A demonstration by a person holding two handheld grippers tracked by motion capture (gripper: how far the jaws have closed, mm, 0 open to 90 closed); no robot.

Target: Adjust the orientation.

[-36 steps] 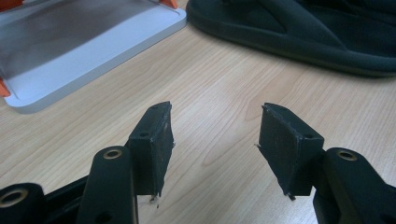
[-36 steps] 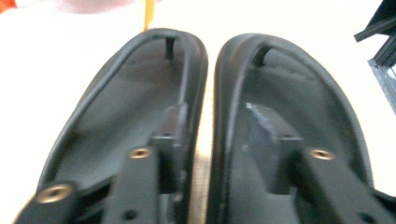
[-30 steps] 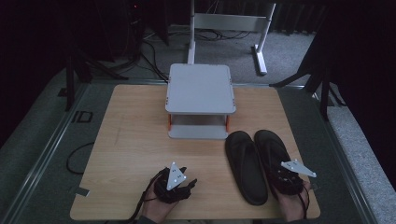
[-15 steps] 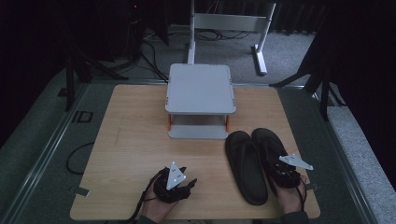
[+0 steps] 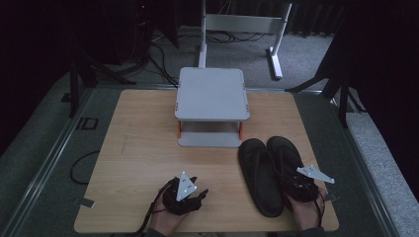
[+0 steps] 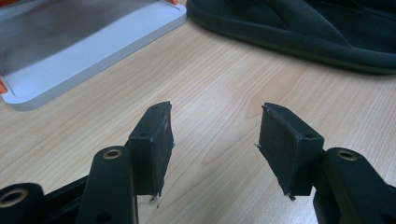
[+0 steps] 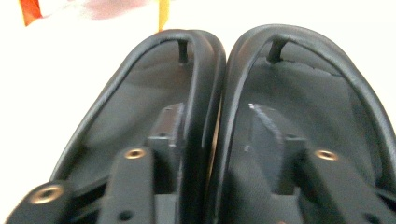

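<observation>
Two black flip-flop sandals lie side by side on the right of the wooden table (image 5: 143, 148), the left sandal (image 5: 259, 177) (image 7: 140, 107) touching the right sandal (image 5: 286, 150) (image 7: 317, 102). My right gripper (image 5: 295, 181) (image 7: 212, 112) sits at their near end. One jaw is inside each sandal, and the two adjoining rims stand between them. Its jaws have just been opening, and a sliver of gap shows at the right pad. My left gripper (image 5: 190, 191) (image 6: 215, 116) hovers low over bare wood at the front, open and empty, with a sandal (image 6: 289, 28) beyond it.
A grey two-tier stand (image 5: 212, 94) (image 6: 84, 51) with orange posts sits at the table's middle back, just left of the sandals' toes. Dark floor with cables and a white metal frame (image 5: 247, 22) lies behind the table.
The right gripper's grey plate has wobbled slightly over the sandals' near end. Sandals, stand and left gripper have kept their places.
</observation>
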